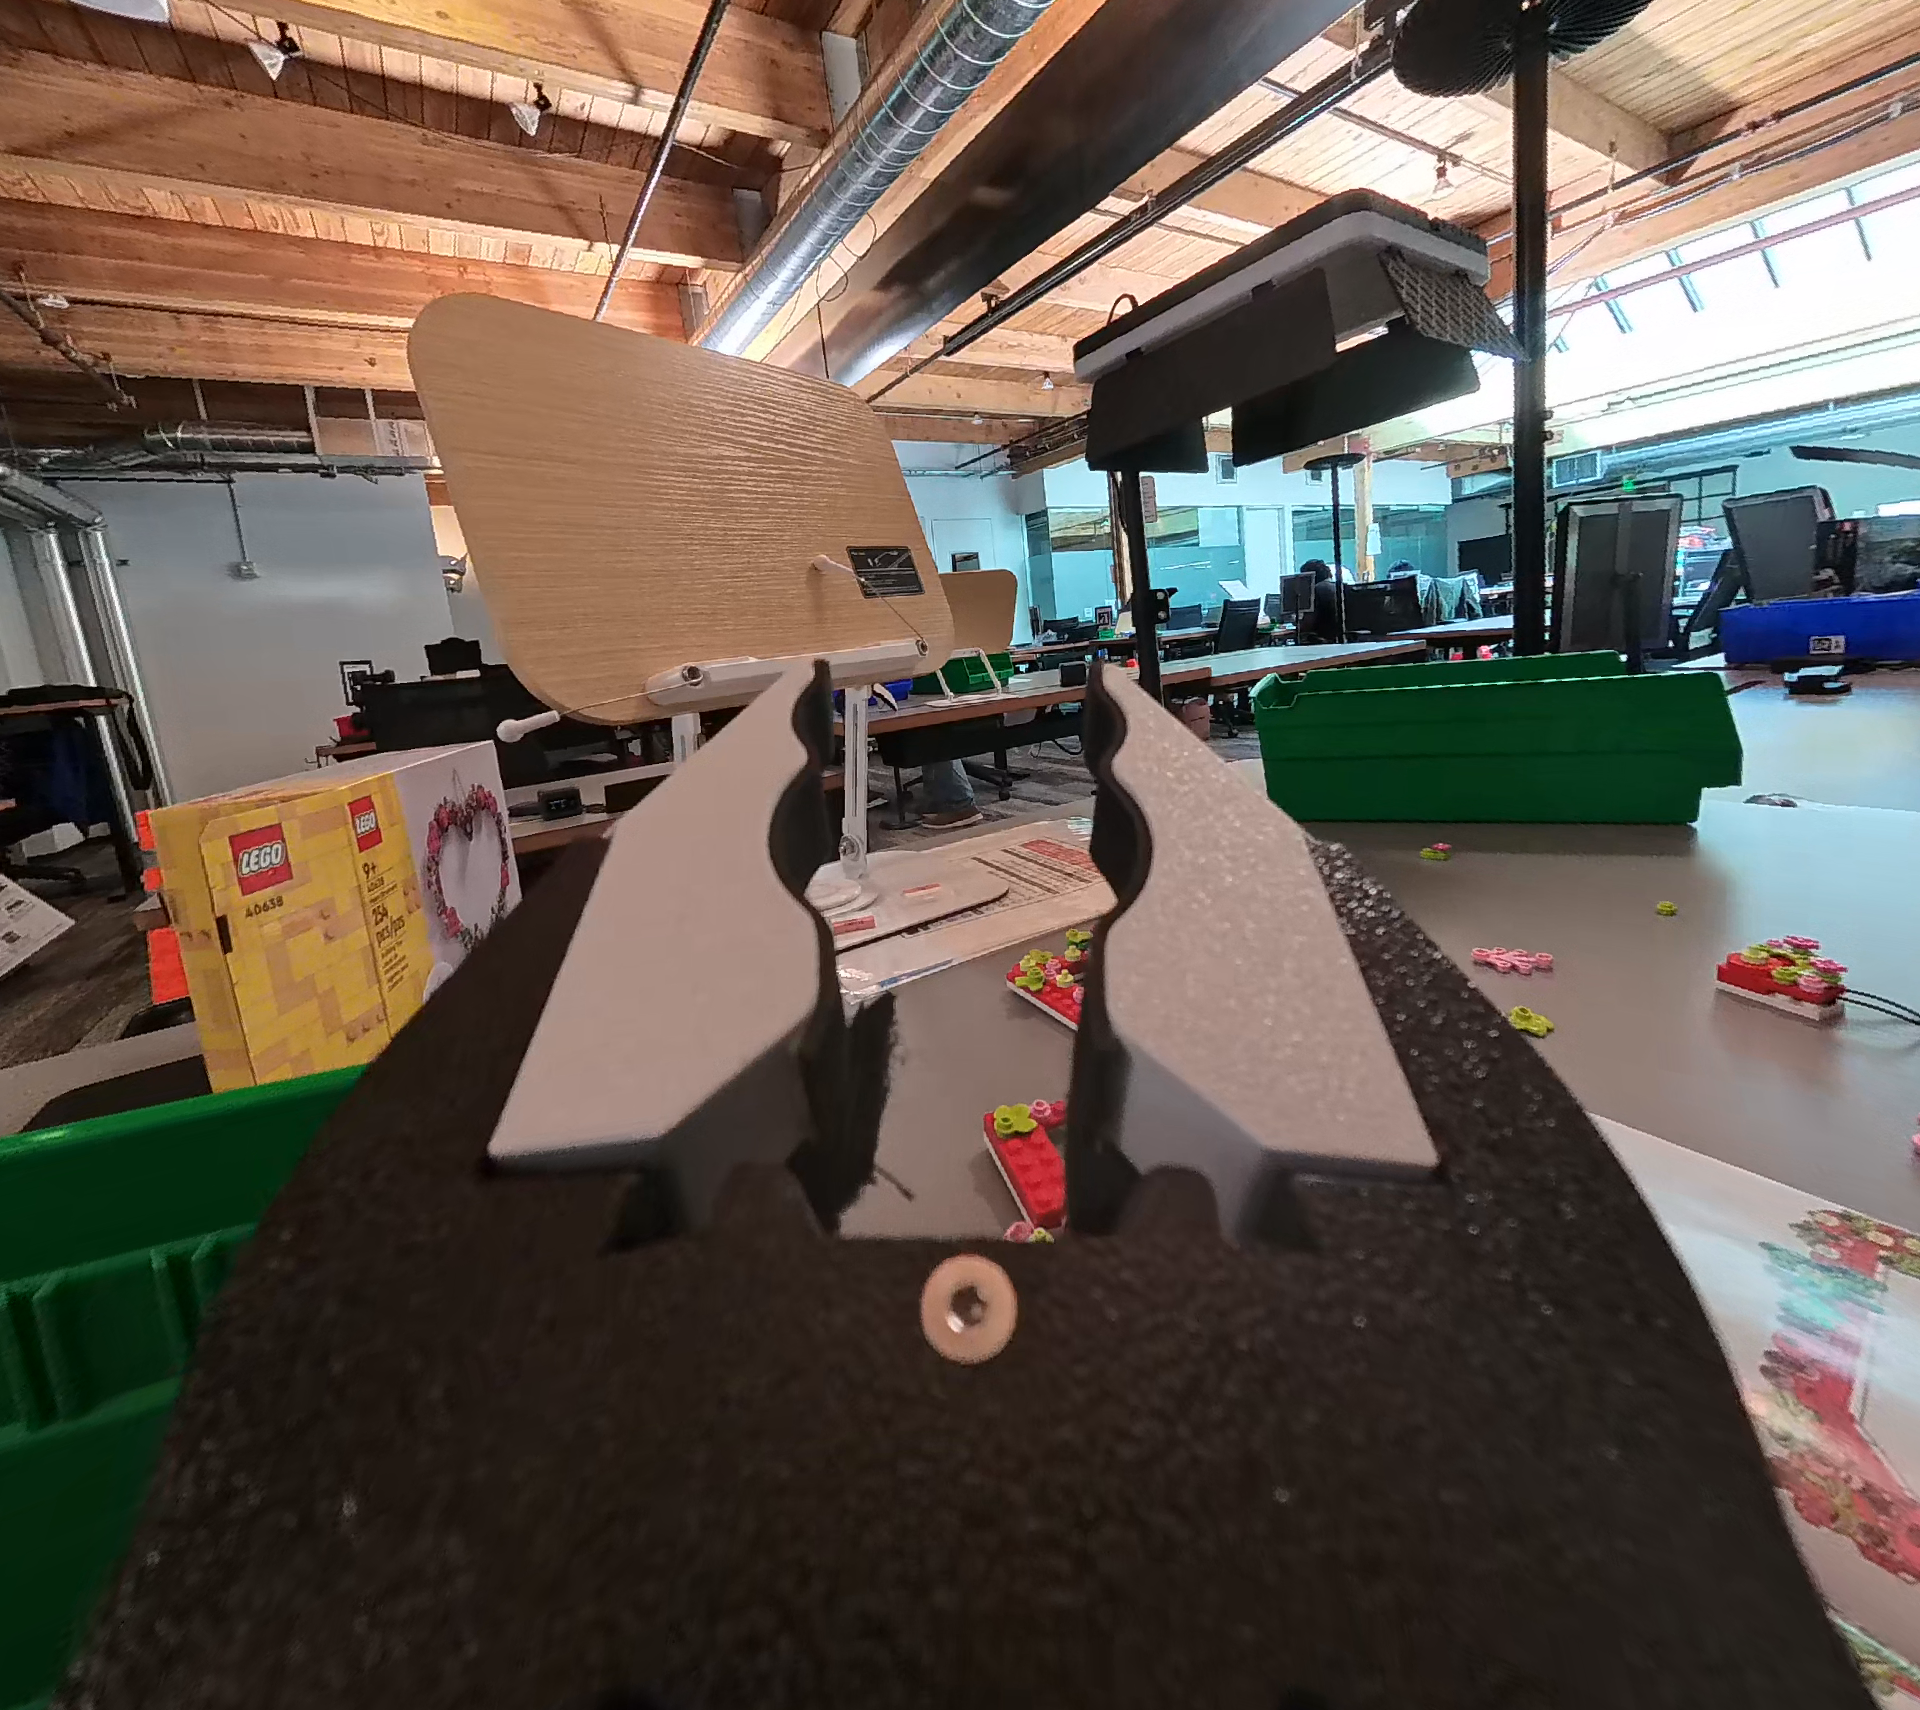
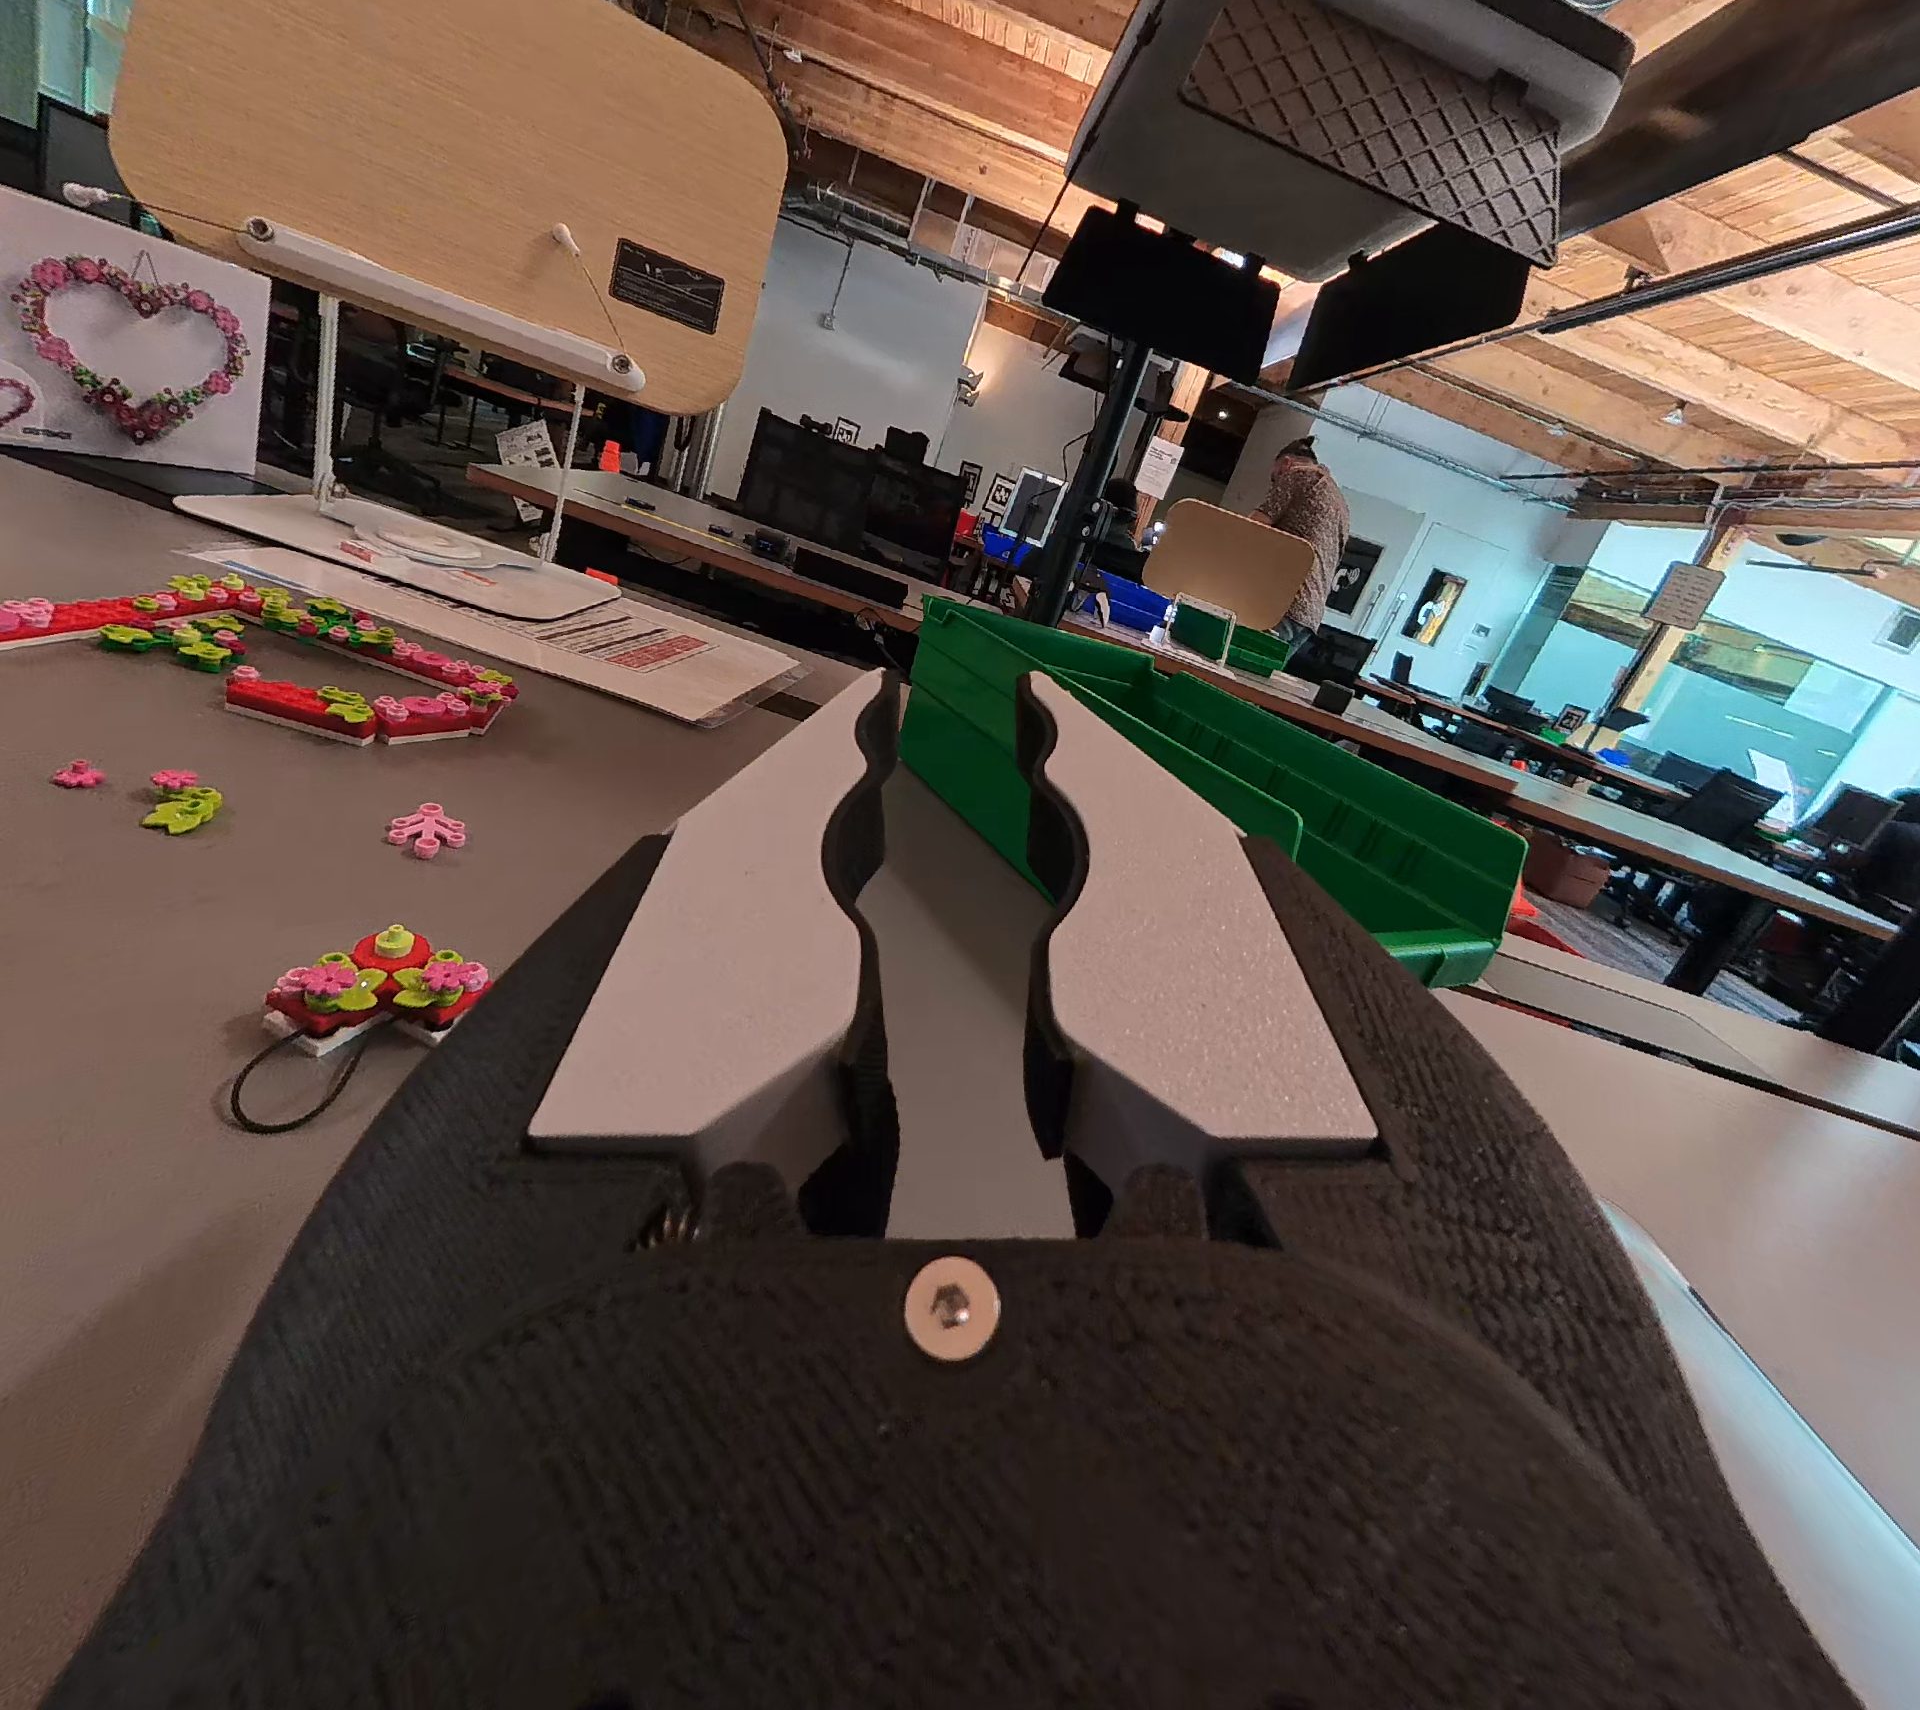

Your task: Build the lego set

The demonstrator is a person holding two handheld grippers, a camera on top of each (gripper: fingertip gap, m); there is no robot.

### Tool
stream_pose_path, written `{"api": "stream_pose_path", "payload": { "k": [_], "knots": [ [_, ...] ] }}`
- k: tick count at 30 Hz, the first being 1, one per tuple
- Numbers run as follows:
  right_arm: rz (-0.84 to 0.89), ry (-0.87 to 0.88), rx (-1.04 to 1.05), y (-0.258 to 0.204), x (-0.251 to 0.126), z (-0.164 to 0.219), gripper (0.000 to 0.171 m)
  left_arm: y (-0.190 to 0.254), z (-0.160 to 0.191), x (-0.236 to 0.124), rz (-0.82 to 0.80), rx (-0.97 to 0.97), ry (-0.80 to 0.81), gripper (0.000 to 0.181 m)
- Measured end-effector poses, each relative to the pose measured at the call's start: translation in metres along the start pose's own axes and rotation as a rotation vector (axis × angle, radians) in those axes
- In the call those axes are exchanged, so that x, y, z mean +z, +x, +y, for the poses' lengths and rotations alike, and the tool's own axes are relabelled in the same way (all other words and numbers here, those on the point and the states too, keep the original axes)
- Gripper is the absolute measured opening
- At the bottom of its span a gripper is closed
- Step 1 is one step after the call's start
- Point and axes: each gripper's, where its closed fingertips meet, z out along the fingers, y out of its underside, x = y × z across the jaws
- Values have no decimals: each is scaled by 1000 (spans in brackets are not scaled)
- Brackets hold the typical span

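Observation:
My left gripper point(image 1: 956, 684) is open and empty, held low over the grey table. Between and under its fingers lie red plate sections with green and pink flowers point(image 1: 1029, 1156), and another section point(image 1: 1044, 985) farther on. A small red flowered piece with a black cord point(image 1: 1779, 980) lies to the right. My right gripper point(image 2: 956, 694) is open and empty, pointing at a green bin point(image 2: 1299, 787). Left of it lie the cord piece point(image 2: 374, 985), the long red flowered assembly point(image 2: 343, 673) and loose pink and green pieces point(image 2: 426, 829).
A wooden book stand point(image 1: 665, 507) on a white base stands behind the parts, with paper sheets under it. The yellow set box point(image 1: 312, 912) is at the left. Green bins stand at the back right point(image 1: 1486, 746) and near left point(image 1: 104, 1297). An instruction sheet point(image 1: 1839, 1432) lies at the right. One gripper's finger ends stand about 45 centimeters off the other's.

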Motion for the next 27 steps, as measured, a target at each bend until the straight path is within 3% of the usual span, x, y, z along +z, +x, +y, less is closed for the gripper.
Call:
{"api": "stream_pose_path", "payload": {
  "k": [18,22,27],
  "knots": [
    [-58,-22,-55,-18,2,-4,20,0,4,1,0,-3,-13,45],
    [-187,-7,71,-52,10,-8,21,-2,10,2,-5,6,-31,45],
    [-497,-126,87,-124,27,-10,22,4,13,4,15,2,-37,43]
  ]
}}
